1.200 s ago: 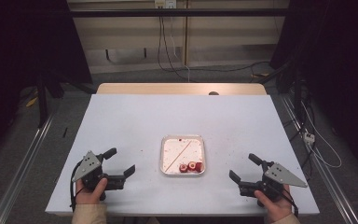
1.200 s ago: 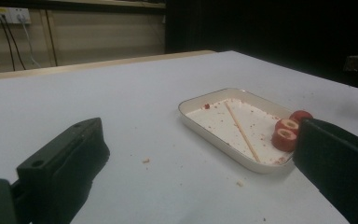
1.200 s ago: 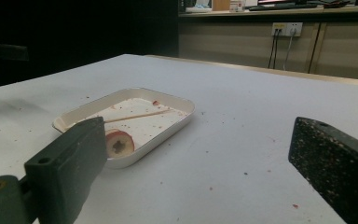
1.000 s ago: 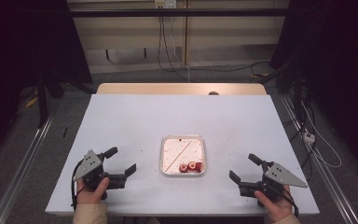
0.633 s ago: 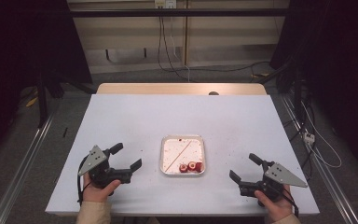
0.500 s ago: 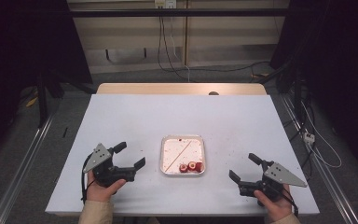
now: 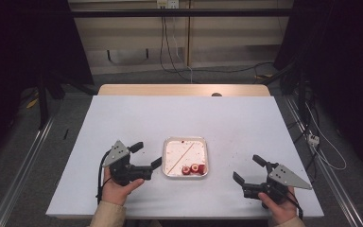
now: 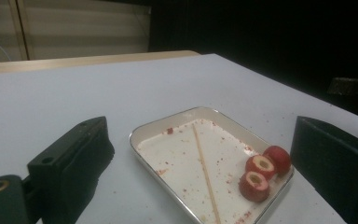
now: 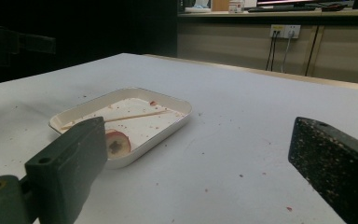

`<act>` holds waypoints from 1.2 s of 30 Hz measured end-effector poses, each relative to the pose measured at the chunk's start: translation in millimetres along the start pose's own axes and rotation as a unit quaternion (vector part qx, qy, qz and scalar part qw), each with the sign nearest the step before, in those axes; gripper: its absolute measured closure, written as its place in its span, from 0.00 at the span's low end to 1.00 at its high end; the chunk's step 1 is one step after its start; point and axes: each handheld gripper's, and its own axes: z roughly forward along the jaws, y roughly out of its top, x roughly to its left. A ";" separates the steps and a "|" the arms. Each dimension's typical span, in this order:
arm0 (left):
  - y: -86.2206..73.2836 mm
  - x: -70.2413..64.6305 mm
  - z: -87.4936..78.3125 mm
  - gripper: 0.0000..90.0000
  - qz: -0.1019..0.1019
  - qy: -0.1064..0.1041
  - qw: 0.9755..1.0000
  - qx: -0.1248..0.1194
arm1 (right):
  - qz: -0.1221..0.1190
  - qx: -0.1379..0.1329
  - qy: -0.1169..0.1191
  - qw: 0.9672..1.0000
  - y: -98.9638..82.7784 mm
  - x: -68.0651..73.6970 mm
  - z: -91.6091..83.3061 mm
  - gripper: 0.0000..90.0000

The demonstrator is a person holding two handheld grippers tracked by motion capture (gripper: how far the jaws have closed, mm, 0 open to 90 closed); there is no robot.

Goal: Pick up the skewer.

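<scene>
Hawthorn pieces (image 7: 193,169), three, cored: in tray (image 7: 185,141), its near right corner, beside skewer (image 7: 179,156). Left tongs (image 7: 147,155) gape wide just beside tray; right tongs (image 7: 246,169) wide, farther off. Risk: left tongs nudging the rim, sliding tray across bench (image 7: 137,118).

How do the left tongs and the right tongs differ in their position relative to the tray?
The left tongs sit close beside the tray, one jaw tip almost at its rim; the right tongs rest farther away. The left tongs point straight at the tray; the right tongs angle toward it. Both are open and hold nothing.
</scene>
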 end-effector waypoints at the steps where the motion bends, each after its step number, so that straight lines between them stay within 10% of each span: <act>1: 0.0 -1.3 1.9 0.06 -0.002 0.000 1.000 0.001 | 0.000 0.000 0.000 1.000 0.0 0.0 0.0 0.04; 28: 7.5 -20.1 40.8 0.25 0.027 -0.019 0.997 0.075 | -0.007 -0.004 0.001 1.000 2.3 1.1 0.1 0.05; 36: 7.6 -27.0 53.8 0.40 0.046 -0.016 0.991 0.125 | -0.009 -0.003 0.001 1.000 2.9 1.0 -0.1 0.05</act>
